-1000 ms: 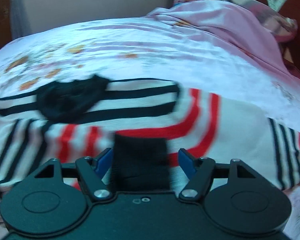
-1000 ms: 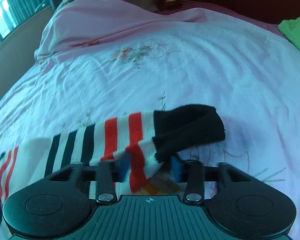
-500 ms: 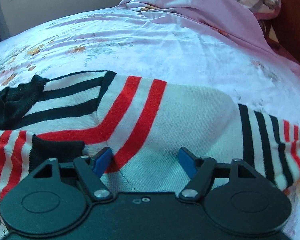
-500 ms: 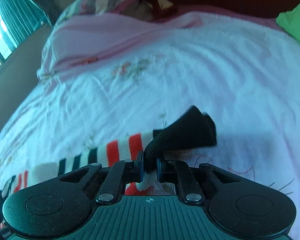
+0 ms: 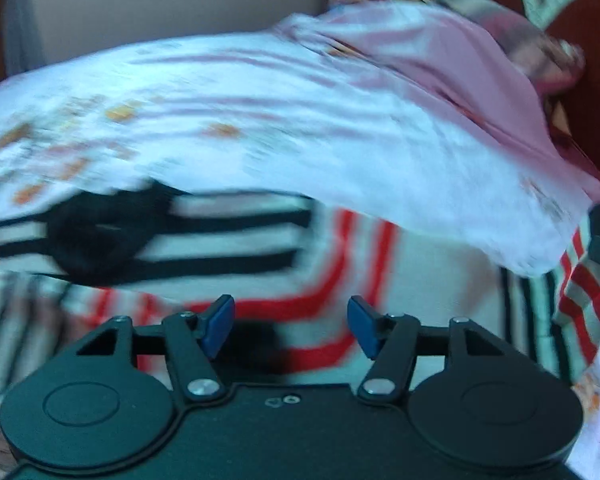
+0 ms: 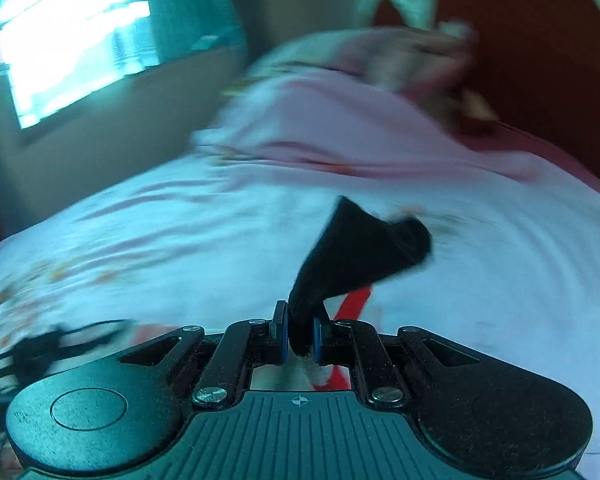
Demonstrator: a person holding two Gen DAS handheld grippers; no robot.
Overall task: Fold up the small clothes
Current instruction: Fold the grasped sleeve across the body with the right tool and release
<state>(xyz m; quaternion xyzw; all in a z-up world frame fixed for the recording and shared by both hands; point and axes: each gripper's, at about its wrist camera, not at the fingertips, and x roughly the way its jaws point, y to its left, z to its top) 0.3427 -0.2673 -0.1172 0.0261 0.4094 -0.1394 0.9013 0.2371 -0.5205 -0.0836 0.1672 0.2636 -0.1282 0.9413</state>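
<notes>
Right hand-held gripper (image 6: pixel 300 334): clenched on black cuff (image 6: pixel 356 252) of striped sock (image 5: pixel 380 264), cuff raised above bed (image 6: pixel 180 232). Left hand-held gripper (image 5: pixel 290 326): jaws closing, nothing pinched between pads, hovers over sock middle lying flat on bed. Risk: thin pinch near cuff edge, knit can slip out during carry-over, fold lands crooked. Strong blur, fast swing, sock may drag and bunch.

A bed (image 5: pixel 260 120) covered by a white floral-print sheet fills most of both views, with a pink blanket (image 6: pixel 340 128) bunched at its far end. A dark red-brown headboard (image 6: pixel 540 60) stands behind the blanket. A bright window (image 6: pixel 72 40) admits daylight through the beige wall (image 5: pixel 180 0).
</notes>
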